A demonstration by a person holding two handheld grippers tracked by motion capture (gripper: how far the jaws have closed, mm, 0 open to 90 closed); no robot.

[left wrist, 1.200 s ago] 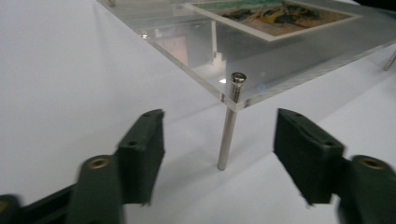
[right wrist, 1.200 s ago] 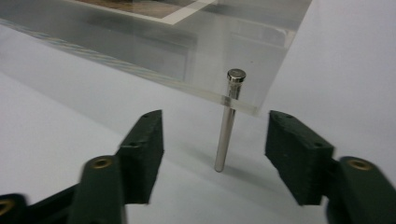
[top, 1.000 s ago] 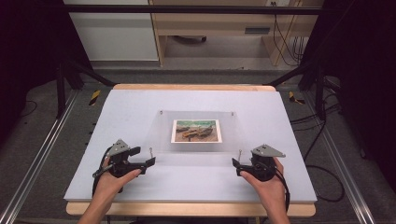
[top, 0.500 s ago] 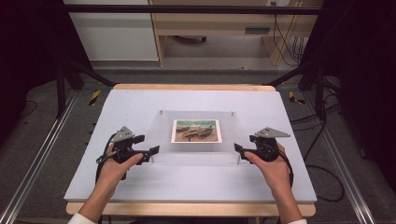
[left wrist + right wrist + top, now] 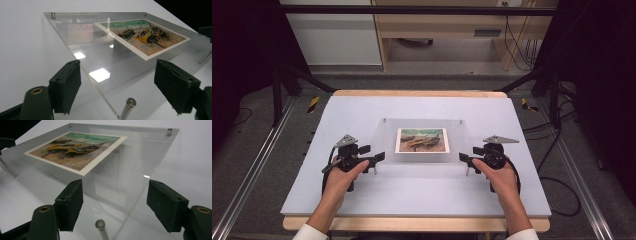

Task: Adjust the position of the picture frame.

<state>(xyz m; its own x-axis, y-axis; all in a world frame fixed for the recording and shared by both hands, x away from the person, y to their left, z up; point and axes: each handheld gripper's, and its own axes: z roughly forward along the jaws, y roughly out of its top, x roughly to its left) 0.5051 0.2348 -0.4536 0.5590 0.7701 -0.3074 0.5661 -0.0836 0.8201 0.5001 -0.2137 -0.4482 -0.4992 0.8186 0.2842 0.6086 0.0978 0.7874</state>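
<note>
Approaching the clear acrylic frame [image 5: 424, 142] at the centre of the high view, where it stands on small metal standoffs over the white table [image 5: 362, 107] with a boat picture [image 5: 421, 140] in it, the left gripper [image 5: 379, 157] and right gripper [image 5: 462, 158] flank its lower left and lower right corners. Both sets of jaws have just been closing, yet each is parted, a corner standoff [image 5: 128, 106] between the pads and unpinched. The step in hand appears to be a two-handed grasp; the next move calls for seating each corner between the pads and closing evenly.
</note>
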